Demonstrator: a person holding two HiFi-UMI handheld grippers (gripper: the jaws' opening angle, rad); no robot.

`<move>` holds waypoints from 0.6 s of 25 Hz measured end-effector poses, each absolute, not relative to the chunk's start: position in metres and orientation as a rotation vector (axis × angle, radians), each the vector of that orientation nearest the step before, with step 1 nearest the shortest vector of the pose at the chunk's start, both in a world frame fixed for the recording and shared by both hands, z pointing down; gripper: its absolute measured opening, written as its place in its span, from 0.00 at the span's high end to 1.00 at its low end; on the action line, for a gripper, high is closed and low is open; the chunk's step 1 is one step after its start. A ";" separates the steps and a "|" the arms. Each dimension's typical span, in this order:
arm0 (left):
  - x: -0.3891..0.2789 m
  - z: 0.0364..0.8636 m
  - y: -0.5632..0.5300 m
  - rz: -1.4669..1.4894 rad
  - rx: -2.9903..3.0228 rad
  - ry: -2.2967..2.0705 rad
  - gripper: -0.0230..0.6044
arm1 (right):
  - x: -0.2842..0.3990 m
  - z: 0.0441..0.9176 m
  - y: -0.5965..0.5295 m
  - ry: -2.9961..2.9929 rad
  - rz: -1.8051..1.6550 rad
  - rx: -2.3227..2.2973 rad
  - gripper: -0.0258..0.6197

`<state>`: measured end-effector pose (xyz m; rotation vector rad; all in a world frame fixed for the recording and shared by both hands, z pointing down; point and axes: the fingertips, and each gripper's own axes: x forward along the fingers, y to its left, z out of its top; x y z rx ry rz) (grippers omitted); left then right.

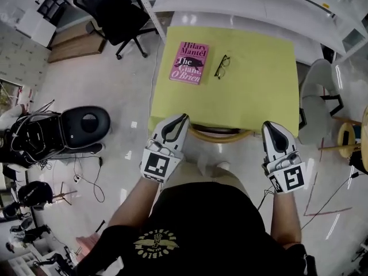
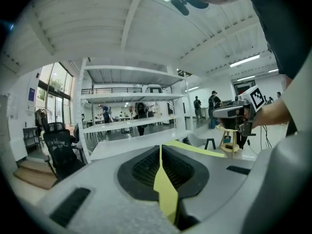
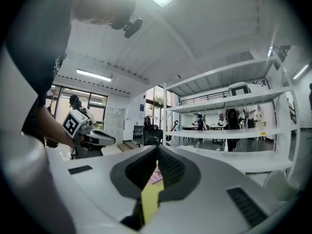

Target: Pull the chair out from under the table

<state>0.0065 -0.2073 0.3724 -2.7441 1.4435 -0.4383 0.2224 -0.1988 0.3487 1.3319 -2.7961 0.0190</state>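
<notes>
Left hand-held gripper [image 1: 181,121] and right hand-held gripper [image 1: 269,126], both pressed together and empty, are held at the yellow table's [image 1: 253,85] near edge, flanking the tucked-in chair back [image 1: 221,135], presumably to grasp it.

Chair [image 1: 221,135] tucked under yellow table [image 1: 259,85]; only curved wooden backrest shows at near edge.

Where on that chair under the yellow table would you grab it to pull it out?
Probably the chair's curved wooden back rail, the only part showing past the table. Come from the near side, over the rail, since the seat is hidden underneath.
</notes>
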 end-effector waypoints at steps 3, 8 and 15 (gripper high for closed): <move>0.005 0.390 -0.205 -0.500 -2.758 1.423 0.95 | 0.218 0.360 -0.203 -2.832 0.099 1.303 0.94; 0.004 0.417 -0.207 -0.583 -2.799 1.306 0.95 | 0.201 0.387 -0.209 -2.786 0.133 1.280 0.94; -0.001 0.474 -0.223 -0.691 -2.849 1.218 0.94 | 0.184 0.423 -0.211 -2.739 0.292 1.292 0.94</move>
